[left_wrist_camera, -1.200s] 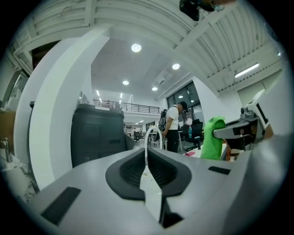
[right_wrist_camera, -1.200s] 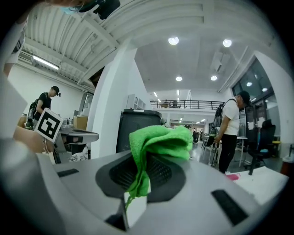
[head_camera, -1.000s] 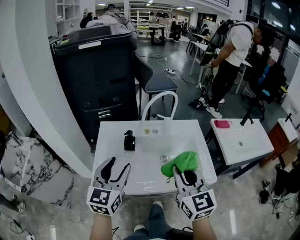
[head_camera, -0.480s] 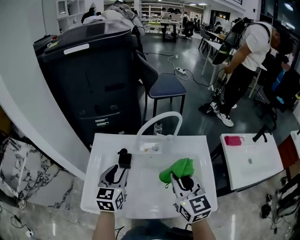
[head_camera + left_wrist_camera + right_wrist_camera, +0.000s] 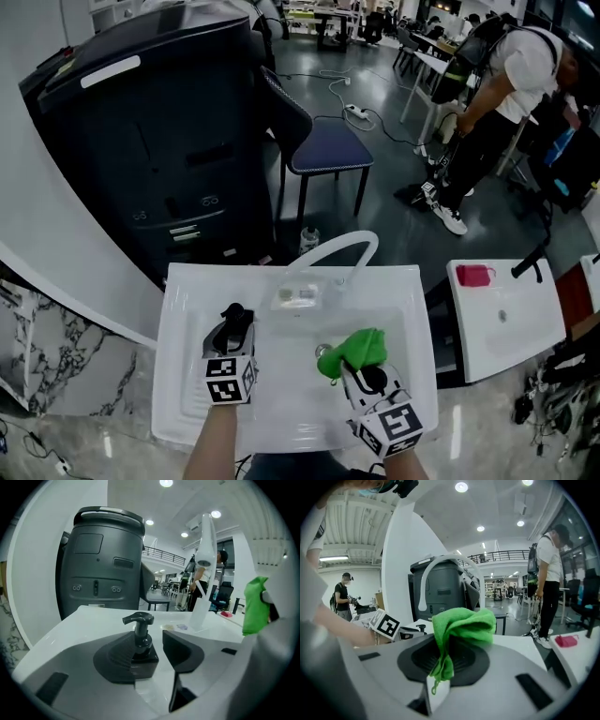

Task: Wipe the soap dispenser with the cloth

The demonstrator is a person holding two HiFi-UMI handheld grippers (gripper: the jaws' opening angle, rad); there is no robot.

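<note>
One second on, left hand-held gripper (image 5: 235, 319) now loosely straddles soap dispenser (image 5: 142, 641), jaws just widening (right hand-held gripper (image 5: 354, 368) clamps cloth (image 5: 359, 348)).

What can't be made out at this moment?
- Soap dispenser: head view, mostly under the left gripper, whose jaws, just reopened slightly, straddle it; in the left gripper view one jaw hides its base edge, contact unclear.
- Small items beside the faucet: head view, too small to identify.
- Sink drain: head view, partly behind the cloth in the right gripper.

Black soap dispenser (image 5: 142, 645) stands upright on the sink (image 5: 178, 309); crumpled green cloth (image 5: 461, 623) pinched in right hand-held gripper (image 5: 355, 367).
</note>
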